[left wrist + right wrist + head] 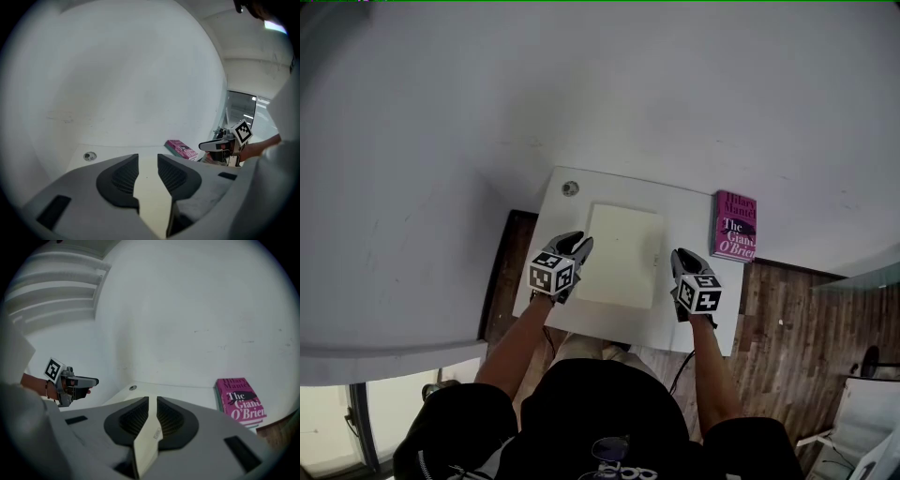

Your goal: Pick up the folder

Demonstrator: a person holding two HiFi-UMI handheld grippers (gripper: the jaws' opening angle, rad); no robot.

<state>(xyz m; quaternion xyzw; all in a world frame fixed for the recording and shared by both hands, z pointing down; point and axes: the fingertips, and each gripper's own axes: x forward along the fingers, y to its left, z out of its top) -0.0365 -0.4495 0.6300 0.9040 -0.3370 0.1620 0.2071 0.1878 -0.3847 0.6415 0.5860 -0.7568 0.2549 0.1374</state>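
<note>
1. black shirt (600,412) of the person fills the bottom of the head view, nearest the lens. two bare forearms reach forward from it, the left forearm (520,333) and the right forearm (710,356).
2. count: two grippers, one cream folder (623,255), one pink book (735,226), one white table (609,186) with one round cable hole (570,188).
3. left gripper (579,242) sits at the folder's left edge and right gripper (682,255) at its right edge. both point away from the person toward the wall (628,84) and tilt somewhat downward, marker cubes facing up.
4. left gripper's jaws stand a little apart. the folder's edge is loose in the gap, not pinched.
5. right gripper's jaws are almost together, clamped on the folder's thin edge.
6. folder is over the middle of the table, between the two grippers; whether it rests on the top i cannot tell. its long axis runs from the person toward the wall, leaning slightly right at the far end.
7. book lies at the table's far right corner, near the folder but not touching it, its long axis running the same way.
</note>
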